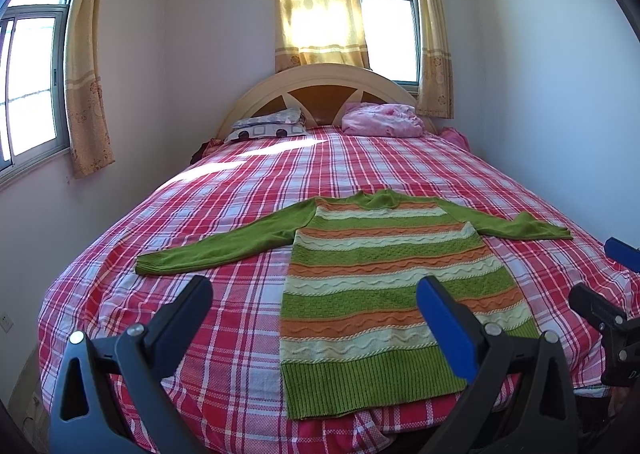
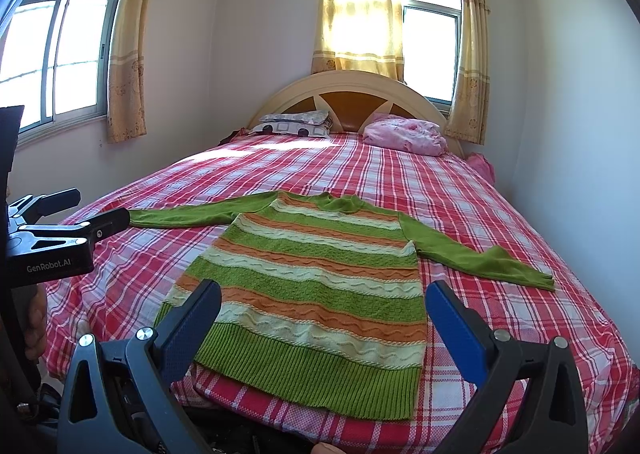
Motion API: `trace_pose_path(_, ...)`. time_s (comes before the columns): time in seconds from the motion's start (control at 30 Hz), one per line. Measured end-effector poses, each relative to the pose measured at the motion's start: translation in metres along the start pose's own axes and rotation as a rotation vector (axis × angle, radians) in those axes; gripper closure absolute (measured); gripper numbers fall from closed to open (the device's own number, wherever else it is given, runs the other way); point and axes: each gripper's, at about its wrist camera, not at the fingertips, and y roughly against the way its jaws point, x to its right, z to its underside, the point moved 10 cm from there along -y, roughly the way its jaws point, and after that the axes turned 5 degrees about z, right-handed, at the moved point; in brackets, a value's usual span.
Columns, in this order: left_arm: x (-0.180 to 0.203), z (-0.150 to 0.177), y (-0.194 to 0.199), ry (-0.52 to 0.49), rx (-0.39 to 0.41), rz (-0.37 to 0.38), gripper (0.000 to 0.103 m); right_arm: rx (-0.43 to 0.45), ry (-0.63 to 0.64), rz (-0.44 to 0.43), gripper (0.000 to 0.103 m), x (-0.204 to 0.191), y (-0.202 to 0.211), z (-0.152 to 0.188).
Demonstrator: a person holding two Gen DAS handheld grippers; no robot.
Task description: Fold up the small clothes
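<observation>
Sweater (image 1: 384, 274): lies flat on the plaid bed (image 1: 240, 181), sleeves spread.
Left gripper (image 1: 316, 306): spread wide, empty.
Right gripper (image 2: 324, 310): spread wide, empty.

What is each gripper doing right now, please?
Left gripper: open, holding nothing.
Right gripper: open, holding nothing, above the striped sweater.

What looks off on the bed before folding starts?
Little. The sweater lies flat on the plaid bedspread, sleeves spread, but its right cuff is kinked. Both claws, left and right, are open.
</observation>
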Motion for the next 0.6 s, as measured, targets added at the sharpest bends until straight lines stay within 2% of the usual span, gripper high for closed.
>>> trace_pose_path(0.6, -0.0025, 0.0014, -0.0006, 0.001, -0.003, -0.001, 0.0, -0.005, -0.002, -0.003, 0.001, -0.0002, -0.0002, 0.0016)
